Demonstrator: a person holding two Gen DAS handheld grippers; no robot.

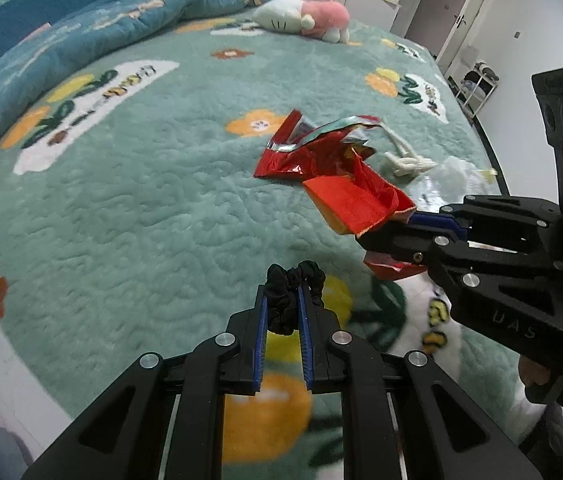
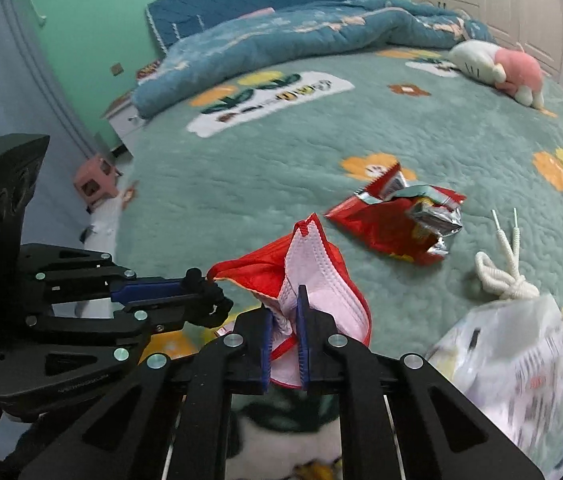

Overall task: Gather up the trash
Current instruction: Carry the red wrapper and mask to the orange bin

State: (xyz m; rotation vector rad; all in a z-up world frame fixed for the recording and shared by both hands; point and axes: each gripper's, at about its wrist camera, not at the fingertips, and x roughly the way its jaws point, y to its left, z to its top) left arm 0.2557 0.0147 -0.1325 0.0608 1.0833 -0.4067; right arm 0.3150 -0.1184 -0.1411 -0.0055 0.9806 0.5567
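Two pieces of trash are held off the bed at once. One is a red face mask (image 2: 313, 280) with a pale pink lining, clamped between the jaws of the right gripper (image 2: 286, 308) and standing up from them just above the bedspread. The other is a black fabric scrunchie (image 1: 295, 292), pinched between the jaws of the left gripper (image 1: 284, 300), bunched around their tips. In the right wrist view the left gripper sits at nine o'clock of the mask, its tips just beside the mask's red edge.

Beyond the mask, toward one o'clock, a torn red snack wrapper (image 2: 397, 216) with a silver inside lies flat on the bed. At three o'clock of the mask lies a knotted white cord (image 2: 501, 272), and near it, toward four o'clock, a crumpled clear plastic bag (image 2: 513, 368), blurred.

All of this rests on a green plush bedspread (image 2: 241, 208) patterned with orange and yellow flowers. At the far edge, near twelve o'clock, a blue quilt (image 2: 301, 36) is heaped, and a pink and white plush toy (image 2: 501, 68) lies at two o'clock.
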